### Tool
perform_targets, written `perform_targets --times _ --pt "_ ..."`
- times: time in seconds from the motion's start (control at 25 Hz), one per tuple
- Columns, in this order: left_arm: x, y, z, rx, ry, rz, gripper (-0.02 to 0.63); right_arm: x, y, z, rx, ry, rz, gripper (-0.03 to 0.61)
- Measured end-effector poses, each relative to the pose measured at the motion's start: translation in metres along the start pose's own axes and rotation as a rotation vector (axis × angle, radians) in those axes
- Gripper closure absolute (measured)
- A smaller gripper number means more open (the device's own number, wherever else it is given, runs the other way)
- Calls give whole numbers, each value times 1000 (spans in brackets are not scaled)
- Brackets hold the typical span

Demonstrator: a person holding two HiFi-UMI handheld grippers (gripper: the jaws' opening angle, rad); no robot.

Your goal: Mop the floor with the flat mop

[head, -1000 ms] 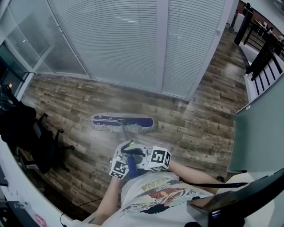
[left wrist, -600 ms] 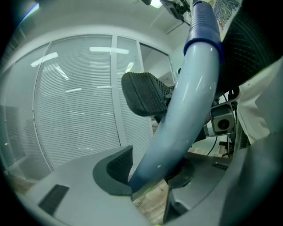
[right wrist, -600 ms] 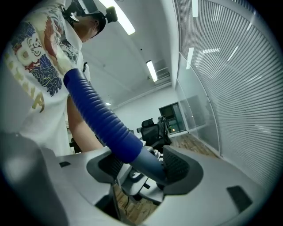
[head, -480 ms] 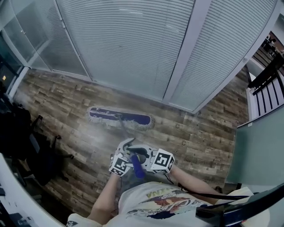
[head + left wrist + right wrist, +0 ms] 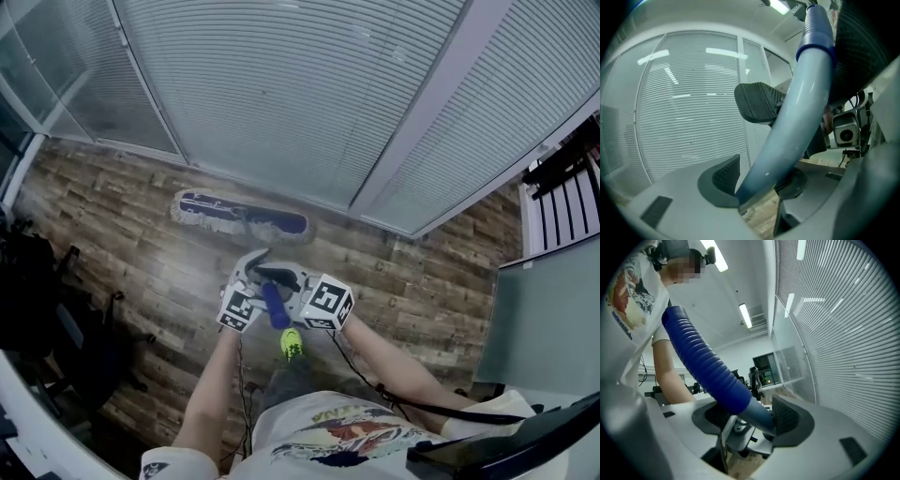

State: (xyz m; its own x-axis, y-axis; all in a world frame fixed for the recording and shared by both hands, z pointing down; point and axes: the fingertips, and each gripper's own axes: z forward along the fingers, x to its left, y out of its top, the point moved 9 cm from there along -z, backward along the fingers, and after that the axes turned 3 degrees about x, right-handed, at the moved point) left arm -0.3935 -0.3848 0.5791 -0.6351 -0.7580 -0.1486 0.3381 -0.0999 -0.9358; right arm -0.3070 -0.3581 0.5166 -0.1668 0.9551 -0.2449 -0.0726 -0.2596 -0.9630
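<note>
Mop handle (image 5: pixel 274 305) is clamped by R gripper (image 5: pixel 750 416), loosely by L gripper (image 5: pixel 757 180) (jaws just widened round it), so mop head (image 5: pixel 239 214) is steered.

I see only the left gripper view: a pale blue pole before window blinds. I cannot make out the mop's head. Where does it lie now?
Observer: In the head view the mop head lies flat on the wood floor, close along the foot of the blinds.
Operator: And does the right tool hold the pole?
Observer: Yes. The right tool is shut on the mop handle, on the smooth part next to its ribbed dark-blue grip.
</note>
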Motion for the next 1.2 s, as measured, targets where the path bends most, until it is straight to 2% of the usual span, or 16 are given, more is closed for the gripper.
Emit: perform_targets --times 0.12,0.24,0.36,0.48,0.68,0.8,0.96,1.08,1.2 --pt "28 -7 14 6 -3 9 460 -27 2 15 0 -24 5 318" --pt "35 -7 25 15 -11 16 460 -38 2 14 5 -54 18 318" --pt "21 -5 30 20 -6 -4 461 -32 0 -1 11 -107 32 318" --pt "-13 -4 24 27 -12 -16 460 -7 -10 -23 10 -146 38 319" --pt "-92 21 9 14 -37 -14 460 57 -12 -82 62 -188 -47 348" --pt "-161 35 -10 14 -53 -24 459 117 -20 -126 81 -223 -113 372" --pt "-274 51 -49 0 -78 -38 457 217 -42 -191 2 -266 -104 382" --pt "-352 64 -76 -9 -116 -5 457 288 -61 -238 -84 -315 -86 386" --pt "-414 74 -100 6 -151 34 459 346 -72 -271 -91 -323 -128 394"
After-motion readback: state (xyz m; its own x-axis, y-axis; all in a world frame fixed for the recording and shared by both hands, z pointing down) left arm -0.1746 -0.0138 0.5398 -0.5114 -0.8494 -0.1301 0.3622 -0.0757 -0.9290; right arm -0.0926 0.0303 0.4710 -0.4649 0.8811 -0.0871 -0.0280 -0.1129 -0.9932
